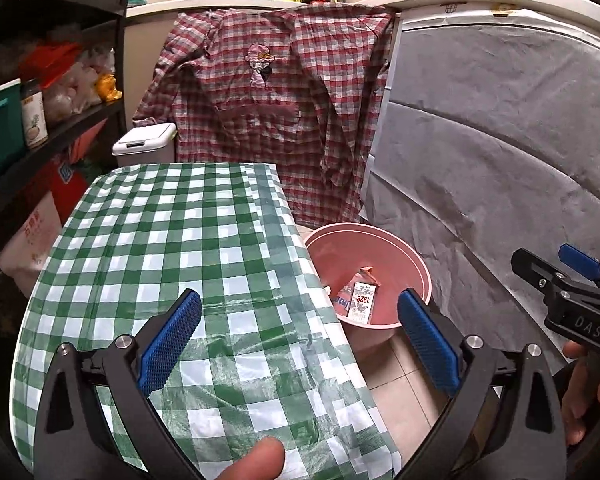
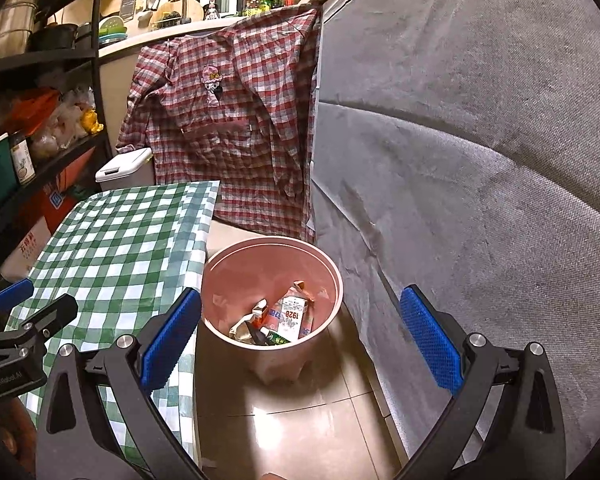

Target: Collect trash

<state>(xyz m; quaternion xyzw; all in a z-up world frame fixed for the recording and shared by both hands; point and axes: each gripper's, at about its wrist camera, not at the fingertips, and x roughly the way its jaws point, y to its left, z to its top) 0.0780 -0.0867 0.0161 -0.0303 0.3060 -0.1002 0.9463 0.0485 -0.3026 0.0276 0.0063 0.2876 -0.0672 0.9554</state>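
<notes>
Left to right. Over the checked tablecloth (image 1: pixel 172 240): left gripper (image 1: pixel 300 338), spread wide, nothing between the blue pads, nothing touched. No litter visible on the cloth in either view.

Further right, off the table's right edge and lower, on the tiled floor: pink bin (image 2: pixel 220 264), upright, mouth open upward, hard against the hanging cloth edge, grey sheet (image 2: pixel 480 160) just beyond. Inside: a milk carton (image 2: pixel 294 314) marked 1928, tilted with its long axis leaning up toward the far rim, plus crumpled wrappers (image 2: pixel 246 326) beside it, low in the bin.

Right again: right gripper (image 2: pixel 300 334), likewise wide apart and empty, hanging above and just short of the bin, pointing down into its mouth. Clearly the nearer tool to the bin; left one nearer the tabletop.

Judgement: collecting probably finished or close, no loose trash being in sight.
</notes>
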